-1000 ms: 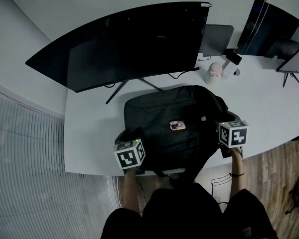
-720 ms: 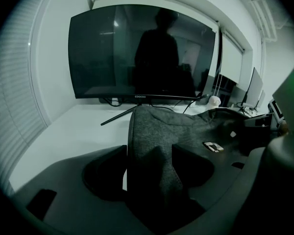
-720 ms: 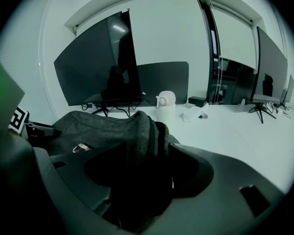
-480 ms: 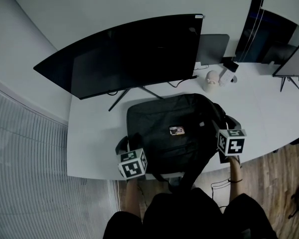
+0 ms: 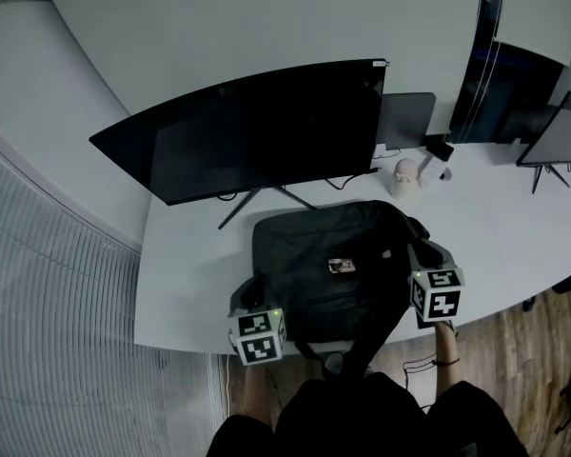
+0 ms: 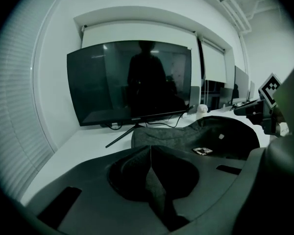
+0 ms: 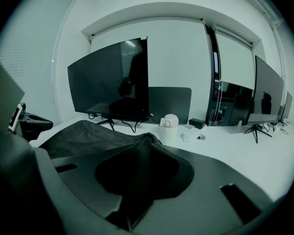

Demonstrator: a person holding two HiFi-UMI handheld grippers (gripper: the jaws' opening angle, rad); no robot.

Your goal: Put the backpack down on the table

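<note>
A dark grey backpack [image 5: 333, 246] lies flat on the white table [image 5: 190, 284], with a small patterned tag [image 5: 341, 267] on top. My left gripper [image 5: 251, 291] is at the bag's near-left corner, shut, with a fold of grey fabric [image 6: 154, 180] pinched between its jaws [image 6: 149, 153]. My right gripper [image 5: 424, 255] is at the bag's right side. Its jaws are closing and a ridge of dark fabric [image 7: 137, 170] runs into the seam between them [image 7: 144, 153]. A strap hangs off the table's front edge.
A large curved monitor [image 5: 257, 131] on a thin-legged stand is just behind the bag. A small white bottle [image 5: 403, 174], a grey screen [image 5: 406, 117] and a cable sit at the back right. Another monitor [image 5: 561, 136] stands far right. Wooden floor lies beyond the table's right end.
The whole view has shifted, so table and monitor sit lower in the picture. Both grippers stay at the backpack's two sides, and the bag still rests on the table.
</note>
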